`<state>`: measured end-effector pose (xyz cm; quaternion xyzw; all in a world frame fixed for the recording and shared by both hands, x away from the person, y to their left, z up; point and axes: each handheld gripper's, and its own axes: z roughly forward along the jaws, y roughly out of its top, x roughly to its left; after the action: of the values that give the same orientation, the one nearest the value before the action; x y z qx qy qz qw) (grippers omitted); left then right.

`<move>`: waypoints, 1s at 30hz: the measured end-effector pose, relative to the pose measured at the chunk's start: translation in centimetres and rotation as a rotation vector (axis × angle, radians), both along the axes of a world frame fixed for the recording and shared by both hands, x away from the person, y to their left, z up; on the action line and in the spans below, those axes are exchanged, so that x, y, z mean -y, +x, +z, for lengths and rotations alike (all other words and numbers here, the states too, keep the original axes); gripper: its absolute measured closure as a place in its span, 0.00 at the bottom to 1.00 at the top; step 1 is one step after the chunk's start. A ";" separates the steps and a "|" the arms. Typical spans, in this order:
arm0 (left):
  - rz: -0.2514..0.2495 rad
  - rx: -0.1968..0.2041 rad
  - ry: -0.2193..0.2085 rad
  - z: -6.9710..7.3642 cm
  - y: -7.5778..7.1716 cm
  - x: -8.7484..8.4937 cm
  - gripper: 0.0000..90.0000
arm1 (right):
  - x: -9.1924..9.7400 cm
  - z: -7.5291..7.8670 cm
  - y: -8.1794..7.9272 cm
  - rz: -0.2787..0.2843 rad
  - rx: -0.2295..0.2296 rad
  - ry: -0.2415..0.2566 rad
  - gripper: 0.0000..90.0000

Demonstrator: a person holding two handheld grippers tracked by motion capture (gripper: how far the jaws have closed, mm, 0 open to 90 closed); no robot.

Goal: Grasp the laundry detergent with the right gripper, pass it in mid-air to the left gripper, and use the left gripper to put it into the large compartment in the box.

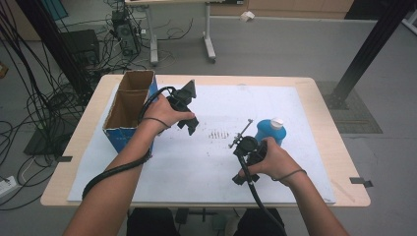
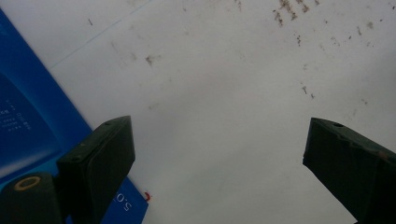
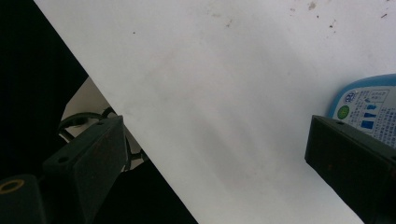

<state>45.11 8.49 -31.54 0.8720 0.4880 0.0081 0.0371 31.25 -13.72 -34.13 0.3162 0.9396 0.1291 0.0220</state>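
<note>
A blue bottle [image 1: 269, 132] with a white cap lies on the white sheet [image 1: 221, 152] right of centre; its label edge [image 3: 369, 105] shows at the right of the right gripper view. Just in front of it, my right gripper [image 1: 241, 178] points down at the sheet, open, with nothing between the jaws [image 3: 215, 154]. Beside the open cardboard box [image 1: 129, 105] with blue sides, my left gripper [image 1: 192, 127] hovers over the sheet. It is open and empty [image 2: 215, 154], and the box's blue wall [image 2: 28, 121] stands at its left.
The box stands at the table's left edge [image 1: 78, 142]. Small brown marks [image 1: 218, 133] dot the sheet's middle. Beyond the table lie floor cables [image 1: 44, 98], a desk's legs [image 1: 209, 46] and a black post [image 1: 373, 44].
</note>
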 end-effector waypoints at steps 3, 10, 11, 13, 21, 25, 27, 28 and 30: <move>0.000 -0.002 -0.002 -0.1 -0.1 -0.1 0.10 | 0.0 0.0 0.0 0.002 -0.001 0.000 0.06; 0.008 -0.007 0.001 -0.5 -0.5 -0.3 0.10 | -0.1 0.2 -0.3 0.005 0.004 0.001 0.06; 0.008 -0.006 0.001 -0.5 -0.6 -0.3 0.10 | 0.0 0.2 -0.3 0.005 0.002 0.002 0.06; 0.007 -0.006 0.002 -0.6 -0.7 -0.3 0.10 | 0.0 0.2 -0.4 0.003 0.003 0.003 0.06; 0.012 -0.003 -0.011 -0.4 -1.7 -0.5 0.10 | 0.5 0.3 -1.0 0.003 0.007 0.001 0.06; 0.003 -0.004 -0.020 -0.4 -2.4 -0.7 0.10 | 0.8 0.4 -1.2 0.001 0.011 0.004 0.06; 0.003 -0.004 -0.029 -0.4 -2.5 -0.7 0.10 | 0.9 0.4 -1.3 -0.003 0.011 0.003 0.06; 0.000 -0.006 -0.032 -0.4 -2.7 -0.7 0.10 | 1.1 0.5 -1.5 -0.001 0.011 0.007 0.06; -0.006 -0.008 -0.022 -0.5 -3.1 -0.8 0.10 | 1.4 0.5 -1.7 -0.003 0.013 0.005 0.06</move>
<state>42.05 9.27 -32.02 0.8731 0.4855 -0.0008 0.0447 29.60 -15.07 -33.59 0.3170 0.9386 0.1336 0.0277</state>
